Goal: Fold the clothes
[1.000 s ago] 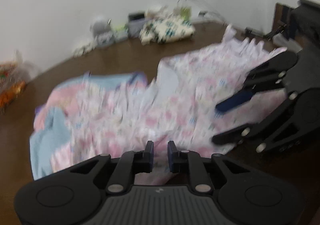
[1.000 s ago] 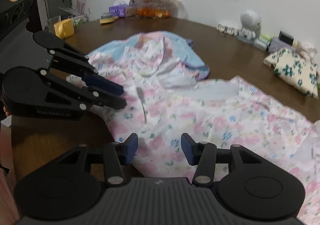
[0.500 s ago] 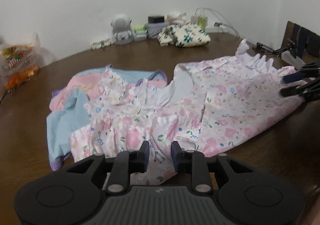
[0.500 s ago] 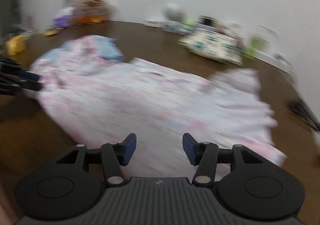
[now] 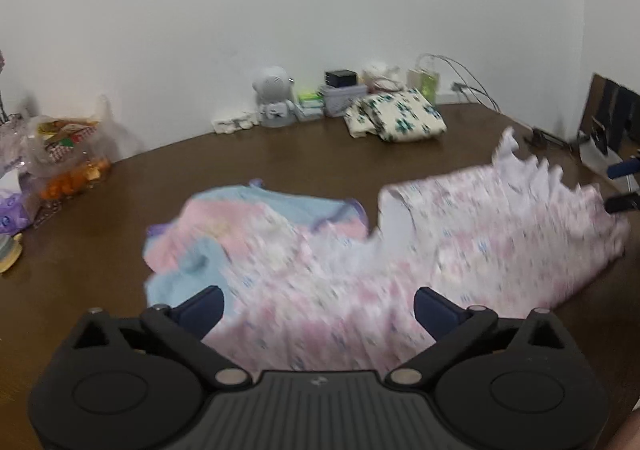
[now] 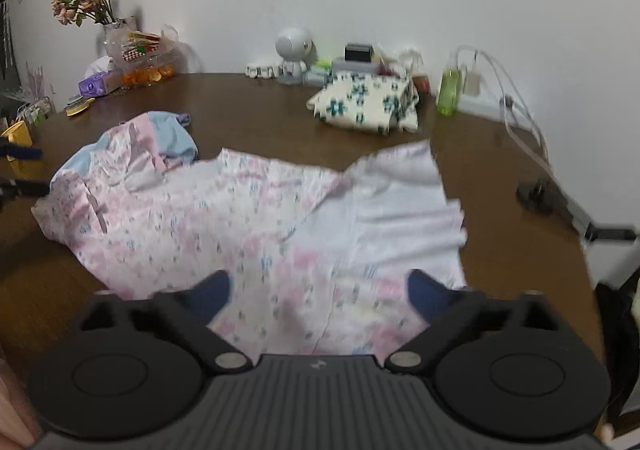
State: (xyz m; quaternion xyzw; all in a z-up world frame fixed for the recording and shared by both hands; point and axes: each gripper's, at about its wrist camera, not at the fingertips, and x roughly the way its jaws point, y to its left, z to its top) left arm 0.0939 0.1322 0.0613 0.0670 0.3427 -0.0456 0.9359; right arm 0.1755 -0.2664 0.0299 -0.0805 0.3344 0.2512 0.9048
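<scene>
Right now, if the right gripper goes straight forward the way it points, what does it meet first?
Probably the pink floral garment spread on the table, directly ahead of the open right gripper. Blur leaves the depth uncertain.

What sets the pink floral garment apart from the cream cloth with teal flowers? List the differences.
The pink floral garment lies spread open across the middle of the brown wooden table; the cream cloth with teal flowers sits folded in a compact bundle near the wall. The pink garment covers far more of the table. It lies under both open grippers' fingers; the cream cloth is far from them. Both are floral fabric resting on the table.
</scene>
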